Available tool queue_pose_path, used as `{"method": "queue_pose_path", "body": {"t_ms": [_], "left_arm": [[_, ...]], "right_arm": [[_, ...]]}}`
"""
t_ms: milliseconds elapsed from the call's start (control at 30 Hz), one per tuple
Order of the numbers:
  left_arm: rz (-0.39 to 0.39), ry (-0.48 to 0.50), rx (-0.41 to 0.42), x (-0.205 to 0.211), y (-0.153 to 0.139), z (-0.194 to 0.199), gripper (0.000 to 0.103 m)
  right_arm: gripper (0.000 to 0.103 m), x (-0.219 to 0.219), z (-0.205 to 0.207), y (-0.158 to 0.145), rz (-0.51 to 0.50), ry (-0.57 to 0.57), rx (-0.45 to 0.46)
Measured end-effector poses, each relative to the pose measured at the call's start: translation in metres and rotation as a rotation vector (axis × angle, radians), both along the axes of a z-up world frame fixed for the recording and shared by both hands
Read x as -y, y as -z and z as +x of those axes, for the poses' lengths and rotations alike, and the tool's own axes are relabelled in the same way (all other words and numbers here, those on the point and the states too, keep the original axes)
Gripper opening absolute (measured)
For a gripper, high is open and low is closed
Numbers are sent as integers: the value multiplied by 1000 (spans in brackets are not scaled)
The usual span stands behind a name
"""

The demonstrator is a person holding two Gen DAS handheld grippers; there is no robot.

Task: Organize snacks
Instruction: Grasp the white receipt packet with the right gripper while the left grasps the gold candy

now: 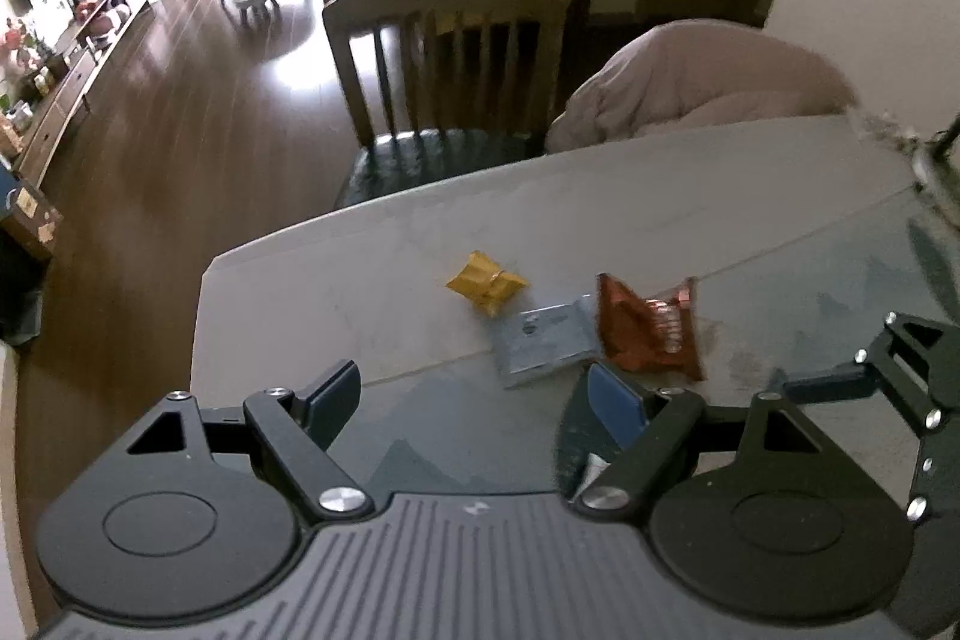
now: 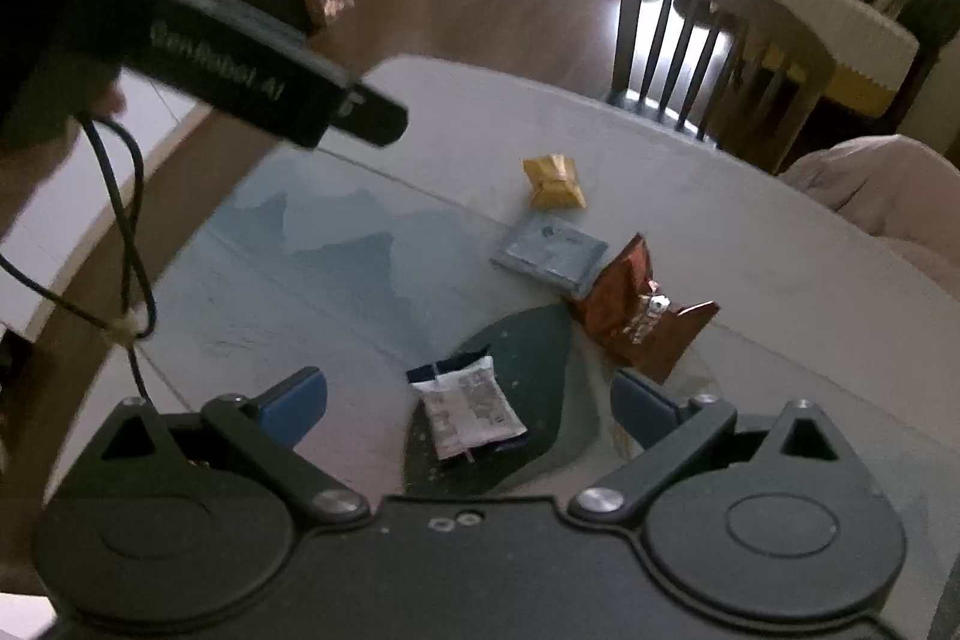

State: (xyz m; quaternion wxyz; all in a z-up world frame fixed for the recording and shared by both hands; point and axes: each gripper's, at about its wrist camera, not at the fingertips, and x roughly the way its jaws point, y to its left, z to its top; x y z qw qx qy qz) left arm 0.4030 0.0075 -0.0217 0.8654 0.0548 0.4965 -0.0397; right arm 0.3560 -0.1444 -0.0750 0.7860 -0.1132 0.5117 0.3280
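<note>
The left gripper (image 1: 474, 400) has its two blue pads spread wide apart, and nothing sits between them. It hangs over the pale table (image 1: 336, 292), close to the near edge. Just past its right pad lies a grey flat packet (image 1: 543, 340). An orange-brown snack bag (image 1: 651, 331) leans on the right end of that packet and touches it. A little yellow snack bag (image 1: 487, 284) sits just beyond the grey packet, near it but on its own.

The right gripper (image 2: 468, 406) is also wide, with its blue pads far apart. A small white and dark snack pack (image 2: 468, 409) lies on the table between the pads, but neither pad touches it. The pack rests on a dark round patch (image 2: 528, 340) on the table top. Past it stand the orange-brown bag, then the grey packet, then the yellow bag, in a loose row going away.

A black cable (image 2: 120, 232) hangs down at the left of the right wrist view. A wooden chair (image 1: 444, 57) stands at the far side of the table, beside a pink-beige cloth heap (image 1: 696, 75).
</note>
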Motion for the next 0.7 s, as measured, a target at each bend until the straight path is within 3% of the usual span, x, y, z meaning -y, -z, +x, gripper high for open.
{"method": "queue_pose_path", "body": {"t_ms": [267, 400, 600, 700], "left_arm": [[8, -54, -106, -12, 65, 36, 83], [-4, -61, -113, -20, 83, 51, 83], [-102, -51, -115, -28, 94, 72, 83], [-103, -33, -120, -25, 101, 84, 83]], "right_arm": [[96, -28, 15, 78, -60, -94, -63], [93, -40, 15, 109, -99, -144, -78], [81, -50, 14, 130, -125, -197, -95], [79, -51, 12, 134, -132, -218, -91]]}}
